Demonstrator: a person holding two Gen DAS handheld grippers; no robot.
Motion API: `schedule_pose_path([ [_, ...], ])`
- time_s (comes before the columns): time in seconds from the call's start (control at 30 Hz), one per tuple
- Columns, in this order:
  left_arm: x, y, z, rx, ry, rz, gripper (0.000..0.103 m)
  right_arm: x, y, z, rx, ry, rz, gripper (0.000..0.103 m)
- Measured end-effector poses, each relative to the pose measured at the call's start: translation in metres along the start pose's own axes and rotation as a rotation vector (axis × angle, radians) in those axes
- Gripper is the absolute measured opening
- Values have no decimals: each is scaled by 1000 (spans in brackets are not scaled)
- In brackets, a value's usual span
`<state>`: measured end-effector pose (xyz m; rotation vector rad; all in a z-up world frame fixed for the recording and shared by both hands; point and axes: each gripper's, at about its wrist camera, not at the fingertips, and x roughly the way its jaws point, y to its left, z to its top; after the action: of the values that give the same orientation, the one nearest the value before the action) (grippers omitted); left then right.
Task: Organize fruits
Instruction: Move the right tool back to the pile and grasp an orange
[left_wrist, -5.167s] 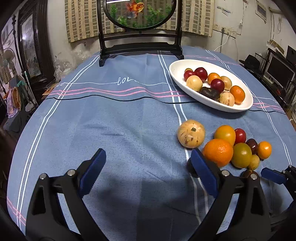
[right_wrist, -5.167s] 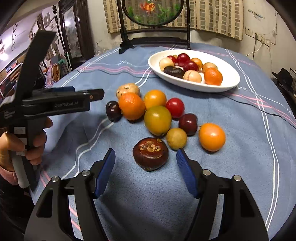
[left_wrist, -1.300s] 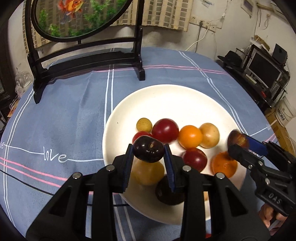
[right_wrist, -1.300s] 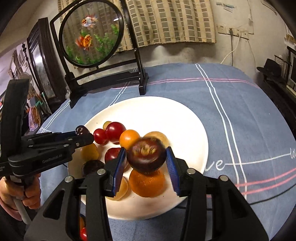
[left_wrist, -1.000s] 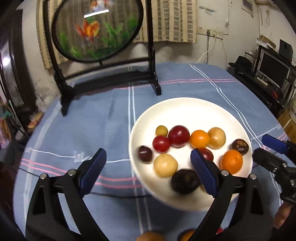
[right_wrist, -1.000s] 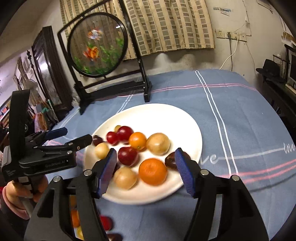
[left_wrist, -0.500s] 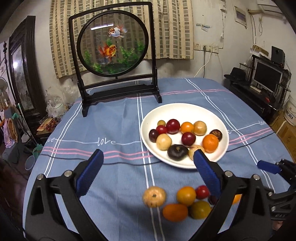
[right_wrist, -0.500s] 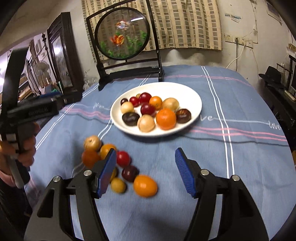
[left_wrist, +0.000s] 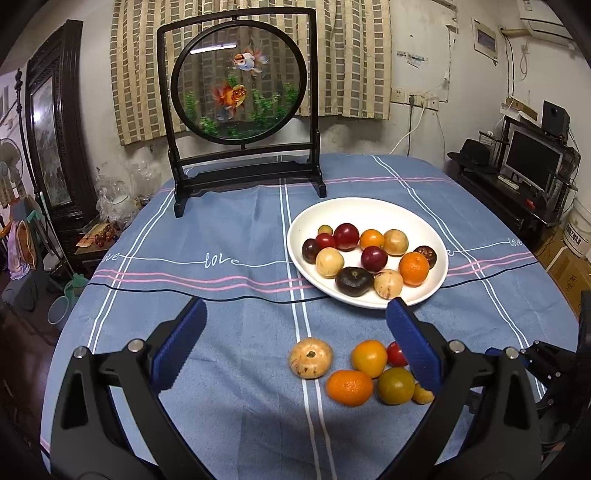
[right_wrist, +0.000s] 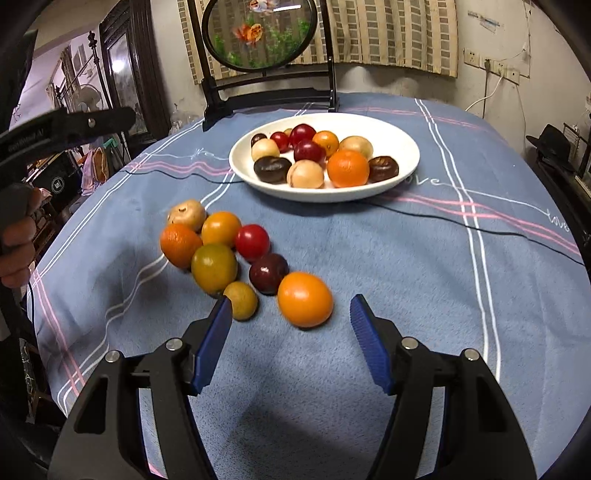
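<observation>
Blue pads of the right gripper (right_wrist: 290, 314) stand apart with nothing between them, above the tablecloth (right_wrist: 424, 266). Just ahead of them lies an orange fruit (right_wrist: 305, 299), and beside it a small yellow one (right_wrist: 241, 300) near the left pad. Behind these sit a dark plum (right_wrist: 268, 273), a green-yellow fruit (right_wrist: 214, 267), a red one (right_wrist: 252, 242), a mandarin (right_wrist: 180, 244), another orange (right_wrist: 221, 229) and a beige fruit (right_wrist: 186, 213), all loose in a tight cluster on the cloth. The left gripper (left_wrist: 295, 345) also gapes wide and holds nothing; the same cluster lies below and between its pads. A hand (right_wrist: 16, 243) grips its handle at the left edge of the right view. Farther back, the white plate (right_wrist: 402, 147) holds about a dozen fruits, among them an orange (right_wrist: 348, 168) and a dark one (right_wrist: 272, 169). Beyond it stands a round goldfish screen (left_wrist: 240, 88) in a black frame.
</observation>
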<state>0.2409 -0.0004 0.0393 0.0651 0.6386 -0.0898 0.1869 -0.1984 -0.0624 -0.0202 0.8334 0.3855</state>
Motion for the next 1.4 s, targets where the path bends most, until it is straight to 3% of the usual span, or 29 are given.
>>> schedule_pose_path([
  [0.43,-1,2,-1,-4,-1,10,100,26,5,5,-52,72,-45,67],
  [0.57,-1,6,-4,-6,0,15,100,27,6,11,-70,54,-42,67],
  [1.03,11,42,-43,-85,93,17,100,28,5,14,-72,50,-12,65],
  [1.4,11,51,-64,-87,116,5,100,42,-7,14,-22,123,-5,52],
])
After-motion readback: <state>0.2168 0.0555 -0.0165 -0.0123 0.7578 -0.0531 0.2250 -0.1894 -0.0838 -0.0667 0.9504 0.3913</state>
